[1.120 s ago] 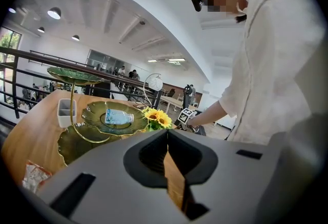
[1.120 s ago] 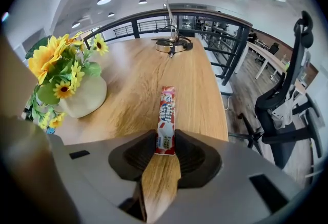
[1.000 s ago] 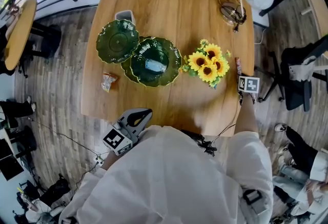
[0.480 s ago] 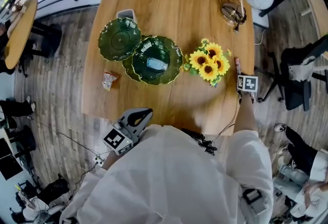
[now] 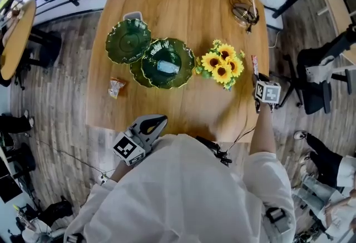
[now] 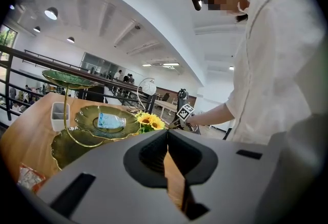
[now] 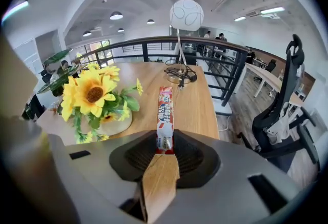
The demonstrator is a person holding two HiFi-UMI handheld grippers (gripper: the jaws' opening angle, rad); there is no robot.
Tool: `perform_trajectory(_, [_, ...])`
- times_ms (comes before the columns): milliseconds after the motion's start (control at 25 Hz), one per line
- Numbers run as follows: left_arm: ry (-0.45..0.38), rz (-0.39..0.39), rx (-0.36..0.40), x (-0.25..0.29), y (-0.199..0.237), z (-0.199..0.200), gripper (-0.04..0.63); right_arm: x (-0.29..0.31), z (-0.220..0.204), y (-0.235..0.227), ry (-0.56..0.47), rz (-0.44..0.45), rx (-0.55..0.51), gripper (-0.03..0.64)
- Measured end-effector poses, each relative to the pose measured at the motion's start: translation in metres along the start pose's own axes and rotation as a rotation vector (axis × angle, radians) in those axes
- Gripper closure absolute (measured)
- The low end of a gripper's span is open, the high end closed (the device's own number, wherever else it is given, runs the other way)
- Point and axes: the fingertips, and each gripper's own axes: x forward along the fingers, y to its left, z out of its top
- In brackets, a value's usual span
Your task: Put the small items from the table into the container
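**Stick packet pinched at the right edge, dish waiting further left**

Near the left edge of the tabletop (image 5: 183, 8), a crinkled snack packet (image 5: 115, 87) lies untouched. The left tool (image 5: 154, 123), jaws pressed together on nothing, sits off the near edge, probably to keep clear. The green tiered dish (image 5: 189, 69) left of centre already holds a blue-white pouch (image 5: 166, 67). Past the sunflowers (image 5: 222, 65), by the right edge, the right tool (image 7: 163, 150) pinches a slim red-and-white stick packet (image 7: 165, 110) by one end. Its printed length juts forward, likely ready for carrying to the dish.

R gripper (image 7: 165, 150) lifted snack stick (image 7: 165, 110) off table (image 7: 197, 107)
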Motion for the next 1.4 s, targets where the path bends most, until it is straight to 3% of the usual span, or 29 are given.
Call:
perform_trajectory(280, [-0.024, -0.028, 0.014, -0.009, -0.004, 0.000, 0.588, -0.053, 0.047, 0.044, -0.125, 0.026, -0.135, 0.506])
perform_trajectory(560, [-0.049, -0.036, 0.020, -0.024, -0.002, 0.001, 0.588, -0.093, 0.100, 0.140, -0.207, 0.111, -0.422, 0.506])
perform_trajectory(1000, [-0.102, 0.049, -0.008, -0.066, 0.016, -0.001, 0.588, -0.081, 0.144, 0.260, -0.222, 0.257, -0.681, 0.506])
perform_trajectory(1400, [-0.114, 0.086, -0.029, -0.088, 0.029, -0.007, 0.588, -0.052, 0.156, 0.314, -0.158, 0.304, -0.821, 0.506])
